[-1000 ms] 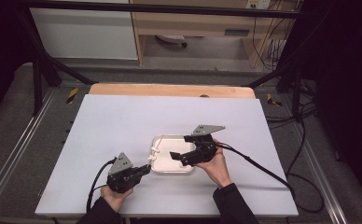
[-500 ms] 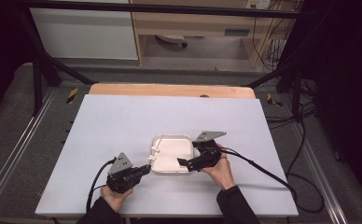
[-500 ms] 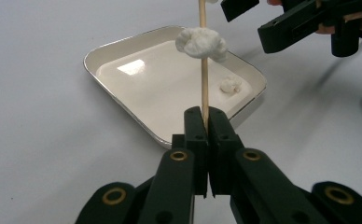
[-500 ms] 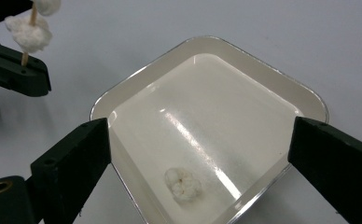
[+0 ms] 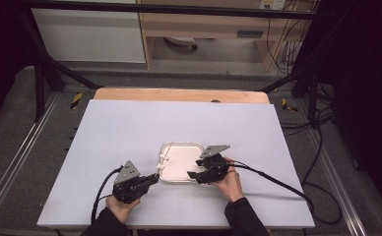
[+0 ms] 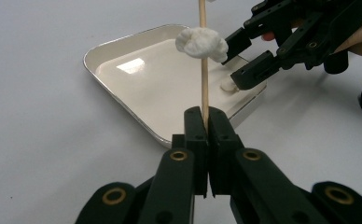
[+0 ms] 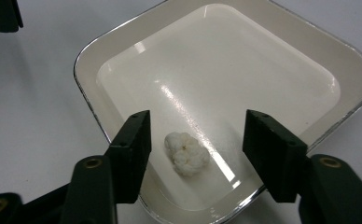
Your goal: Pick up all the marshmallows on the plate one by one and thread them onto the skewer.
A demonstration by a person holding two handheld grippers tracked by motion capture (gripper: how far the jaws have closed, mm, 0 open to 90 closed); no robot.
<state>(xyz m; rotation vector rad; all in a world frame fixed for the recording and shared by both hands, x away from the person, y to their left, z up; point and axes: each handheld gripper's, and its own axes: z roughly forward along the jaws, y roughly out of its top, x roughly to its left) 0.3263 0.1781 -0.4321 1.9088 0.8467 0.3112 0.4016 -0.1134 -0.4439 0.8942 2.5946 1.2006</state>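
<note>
White piece (image 7: pixel 186 153) now lies loose in the tray (image 7: pixel 356 65), between the wide open jaws of the right gripper (image 7: pixel 195 140), which moved nearer; left gripper (image 6: pixel 202 135) is clamped on the skewer (image 6: pixel 203 70), so releasing seems finished

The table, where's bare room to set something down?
The table is bare beyond the tray, and along both side edges. It is crowded at the near middle, where the left gripper and the right gripper flank the tray.
</note>
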